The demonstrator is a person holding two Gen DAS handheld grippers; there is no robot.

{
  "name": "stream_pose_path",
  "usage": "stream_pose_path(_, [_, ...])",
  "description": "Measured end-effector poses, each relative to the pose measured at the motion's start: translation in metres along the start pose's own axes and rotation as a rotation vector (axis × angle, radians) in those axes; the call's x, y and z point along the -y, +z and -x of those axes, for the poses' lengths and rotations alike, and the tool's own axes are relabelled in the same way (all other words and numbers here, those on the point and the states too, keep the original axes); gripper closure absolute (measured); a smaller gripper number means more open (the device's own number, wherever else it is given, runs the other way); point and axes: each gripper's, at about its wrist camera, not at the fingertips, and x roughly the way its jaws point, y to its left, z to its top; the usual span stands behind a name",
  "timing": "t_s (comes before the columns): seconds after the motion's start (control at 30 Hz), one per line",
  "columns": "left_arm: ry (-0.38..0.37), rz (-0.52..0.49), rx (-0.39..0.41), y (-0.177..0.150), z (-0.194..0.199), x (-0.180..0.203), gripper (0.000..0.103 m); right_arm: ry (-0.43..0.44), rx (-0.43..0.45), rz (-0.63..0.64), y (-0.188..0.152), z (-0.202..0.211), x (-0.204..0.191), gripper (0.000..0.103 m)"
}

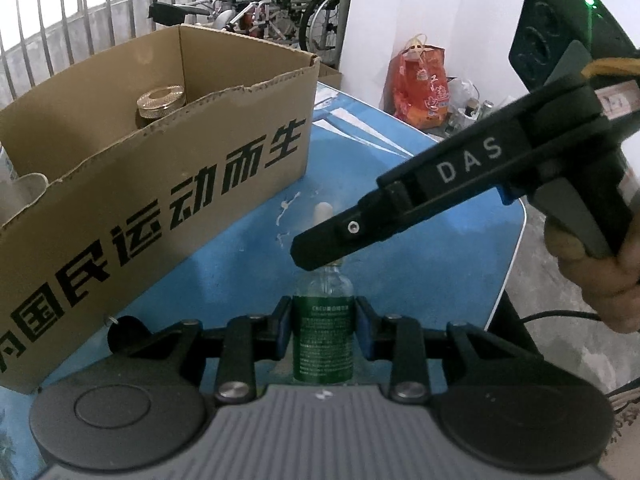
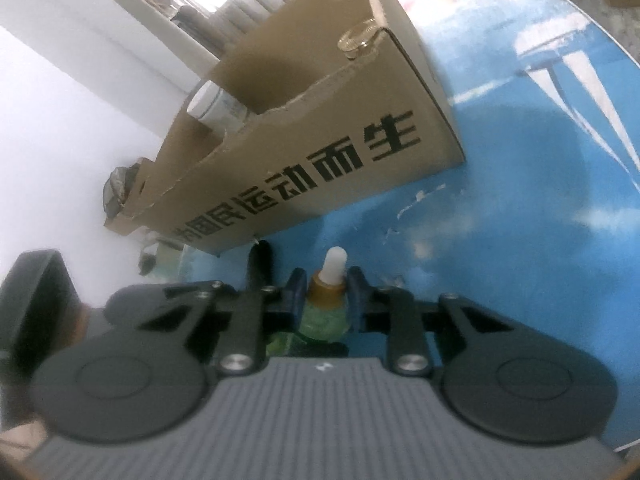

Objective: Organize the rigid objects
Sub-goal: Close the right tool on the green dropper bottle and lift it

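A small glass dropper bottle (image 1: 323, 336) with a green label stands upright on a blue table (image 1: 440, 240), near the viewer and just right of a long cardboard box (image 1: 160, 184) printed with large black characters. 2 hand-held grippers are on it at once. The left gripper (image 1: 323, 322) pinches the bottle's labelled body between its blue pads. The right gripper (image 2: 327, 300), reaching in from the right in a person's hand (image 1: 608, 276), has its jaws drawn in against the bottle's gold collar (image 2: 326, 291), just under the white rubber bulb (image 2: 334, 266).

The box already holds at least 2 items: a gold ribbed lid or jar (image 1: 160, 100) at its far end and a white jar (image 2: 216, 106) further left. The task looks partly done. This bottle is not yet in the box and appears to be the only object left on the visible table.
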Motion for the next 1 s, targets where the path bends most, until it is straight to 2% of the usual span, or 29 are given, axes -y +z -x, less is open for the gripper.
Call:
stream_pose_path(0.33, [0.010, 0.010, 0.008, 0.001, 0.002, -0.003, 0.069, 0.021, 0.011, 0.005, -0.002, 0.003, -0.002, 0.083])
stream_pose_path(0.47, [0.018, 0.022, 0.035, -0.001, 0.007, -0.003, 0.070, 0.030, 0.017, 0.020, -0.003, 0.004, -0.008, 0.084])
stream_pose_path(0.77, [0.038, 0.026, 0.138, 0.001, 0.036, -0.003, 0.070, 0.023, 0.069, 0.155, -0.002, 0.018, -0.039, 0.084])
stream_pose_path(1.0, [0.084, -0.008, 0.257, 0.024, 0.078, 0.000, 0.070, 0.046, 0.134, 0.260, 0.014, 0.047, -0.073, 0.084])
